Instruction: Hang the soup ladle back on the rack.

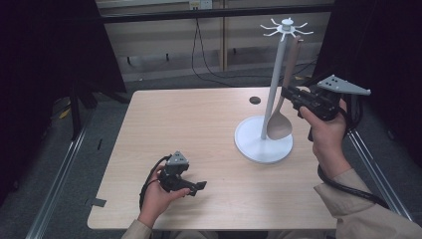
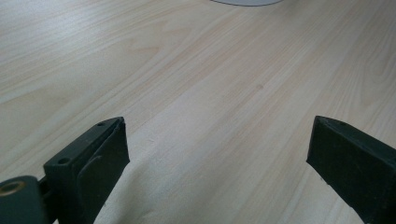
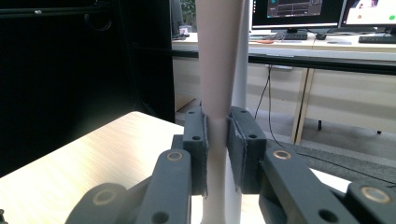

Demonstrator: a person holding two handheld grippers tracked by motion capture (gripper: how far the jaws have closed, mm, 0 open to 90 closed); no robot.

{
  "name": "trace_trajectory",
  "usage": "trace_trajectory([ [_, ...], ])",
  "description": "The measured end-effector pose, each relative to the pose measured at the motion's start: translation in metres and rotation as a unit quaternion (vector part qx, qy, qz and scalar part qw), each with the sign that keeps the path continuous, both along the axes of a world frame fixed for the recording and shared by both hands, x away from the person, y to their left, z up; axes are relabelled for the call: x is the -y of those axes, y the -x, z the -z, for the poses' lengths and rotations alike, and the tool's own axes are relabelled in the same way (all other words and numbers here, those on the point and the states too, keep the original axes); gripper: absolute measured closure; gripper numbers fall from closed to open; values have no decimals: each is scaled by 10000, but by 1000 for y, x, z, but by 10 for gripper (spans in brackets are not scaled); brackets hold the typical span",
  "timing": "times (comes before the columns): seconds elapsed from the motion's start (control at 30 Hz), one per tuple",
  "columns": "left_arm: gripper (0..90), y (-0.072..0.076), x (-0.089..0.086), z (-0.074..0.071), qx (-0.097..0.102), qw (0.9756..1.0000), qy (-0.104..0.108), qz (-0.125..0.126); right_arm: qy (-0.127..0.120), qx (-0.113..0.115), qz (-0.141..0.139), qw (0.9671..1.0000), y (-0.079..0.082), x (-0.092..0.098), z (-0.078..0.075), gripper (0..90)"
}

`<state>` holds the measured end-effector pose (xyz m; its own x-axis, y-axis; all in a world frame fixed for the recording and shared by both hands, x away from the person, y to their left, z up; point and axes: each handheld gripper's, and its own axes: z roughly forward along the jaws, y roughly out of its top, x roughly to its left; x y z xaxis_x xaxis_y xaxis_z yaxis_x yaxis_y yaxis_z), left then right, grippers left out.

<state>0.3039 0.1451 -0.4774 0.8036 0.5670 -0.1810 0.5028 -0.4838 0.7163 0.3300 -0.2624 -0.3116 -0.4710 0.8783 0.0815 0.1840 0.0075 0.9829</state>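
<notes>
right gripper clamped on spoon handle at the stand, left gripper idle and open

near edge first: your left gripper (image 1: 195, 186) sits low over the table (image 1: 199, 124) in your left hand (image 1: 159, 196), close to the near-left part of the top. in the left gripper view its jaws stand wide apart with bare wood between them, nothing touching either pad. released, holding nothing. the cable loops off it to the left of your hand.

mid table: the white stand (image 1: 272, 89) rests on its round base (image 1: 259, 147) on the right half of the table. the pole goes straight up to a ring of small hooks (image 1: 286, 27) at the top. a small dark round spot (image 1: 255, 100) sits on the wood just left of the pole, toward the far edge.

the beige spoon (image 1: 278, 124) hangs close beside the pole on its right side, bowl down, bowl just above the base. whether the bowl touches the base, you can't tell from here. the handle runs up along the pole toward the hooks; whether its top end is on a hook is too small to call.

your right gripper (image 1: 287, 94) comes in from the right at roughly mid-pole height, held level in your right hand (image 1: 326, 127). in the right gripper view both pads (image 3: 201, 140) press flat on the spoon handle (image 3: 217, 70) from either side, handle upright between them, white pole right behind it. grasping the spoon handle, grip looks square.

far side: floor cables and a desk with screens beyond the table.
</notes>
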Motion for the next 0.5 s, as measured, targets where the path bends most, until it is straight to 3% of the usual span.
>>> trace_trajectory([
  [0.5, 52, 0, 0, 0, 10, 10000, 6, -6, 40, 31, 30, 10000, 1, -3, 0, 767],
])
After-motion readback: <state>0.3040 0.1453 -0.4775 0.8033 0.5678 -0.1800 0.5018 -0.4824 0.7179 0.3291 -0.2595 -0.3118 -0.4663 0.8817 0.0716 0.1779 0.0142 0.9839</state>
